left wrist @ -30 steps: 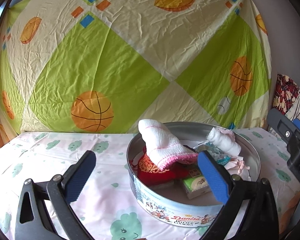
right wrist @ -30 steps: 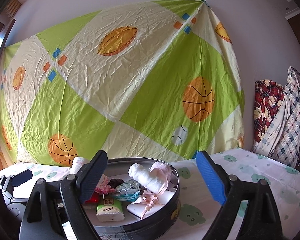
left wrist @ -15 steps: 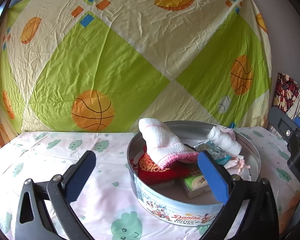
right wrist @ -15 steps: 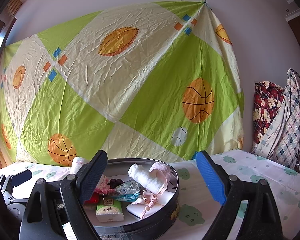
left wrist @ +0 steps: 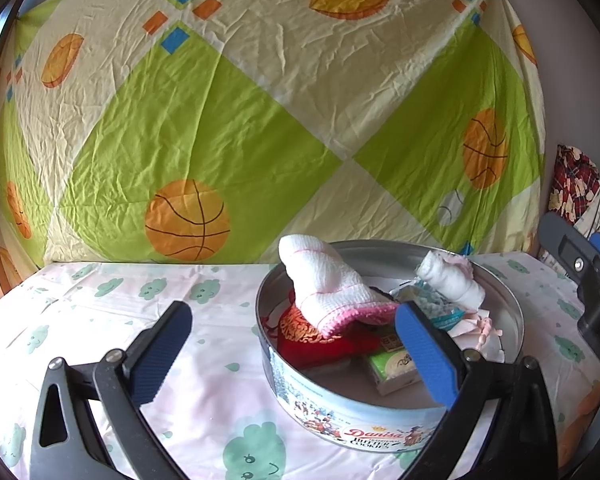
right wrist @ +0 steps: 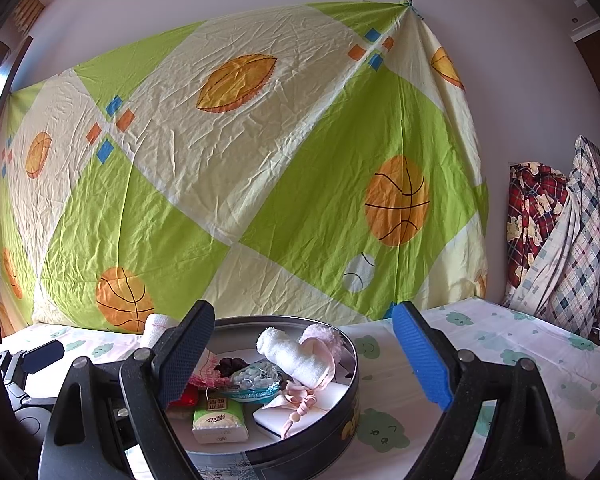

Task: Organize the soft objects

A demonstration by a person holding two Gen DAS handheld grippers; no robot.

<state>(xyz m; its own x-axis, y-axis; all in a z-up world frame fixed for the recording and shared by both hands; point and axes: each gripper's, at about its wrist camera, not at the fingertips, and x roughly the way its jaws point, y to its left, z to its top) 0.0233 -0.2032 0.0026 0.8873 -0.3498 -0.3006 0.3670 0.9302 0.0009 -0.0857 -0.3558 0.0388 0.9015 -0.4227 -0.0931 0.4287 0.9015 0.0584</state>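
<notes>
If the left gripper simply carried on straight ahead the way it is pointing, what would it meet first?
Probably the near left rim of the cookie tin, which lies between the open left gripper jaws; depth is uncertain.

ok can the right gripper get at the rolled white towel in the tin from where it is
Probably yes. The right gripper is open and the rolled white towel lies on top of the pile in the lidless tin, with nothing over it. A pink pouch beside it might get caught too.
</notes>
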